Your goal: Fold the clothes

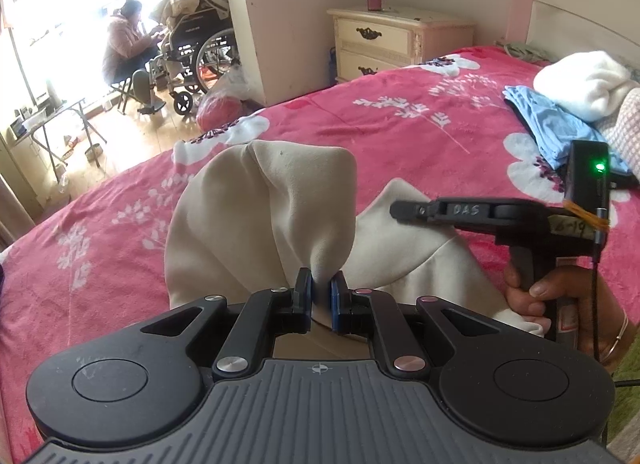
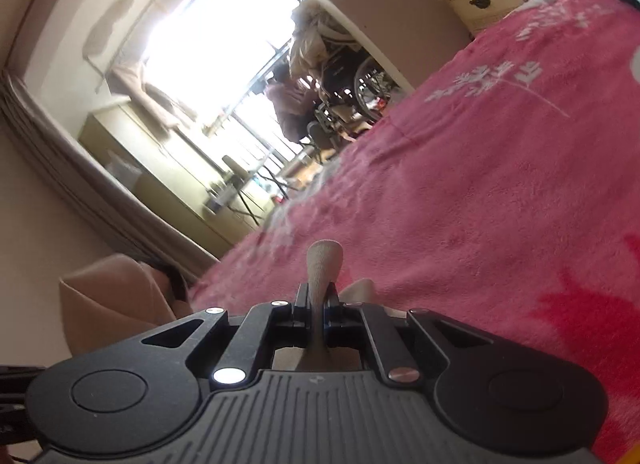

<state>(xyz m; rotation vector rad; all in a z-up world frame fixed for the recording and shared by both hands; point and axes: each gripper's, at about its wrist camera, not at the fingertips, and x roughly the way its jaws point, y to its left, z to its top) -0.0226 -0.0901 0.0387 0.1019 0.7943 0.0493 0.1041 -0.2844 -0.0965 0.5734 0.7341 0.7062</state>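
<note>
A cream garment [image 1: 260,216] lies bunched on the pink flowered bedspread [image 1: 400,124]. My left gripper [image 1: 321,296] is shut on a pinched fold of it, and the cloth rises in a peak above the blue pads. To the right, a hand holds my right gripper [image 1: 404,210] low over the same garment's edge. In the right wrist view my right gripper [image 2: 319,300] is shut on a thin roll of the cream garment [image 2: 323,260], which sticks up between the fingers, close to the bedspread [image 2: 500,204].
A blue folded cloth [image 1: 556,128] and a white bundle [image 1: 580,84] lie at the bed's far right. A cream nightstand [image 1: 384,40] stands behind the bed. A seated person [image 1: 128,44] and a loaded wheelchair [image 1: 200,44] are by the window at far left.
</note>
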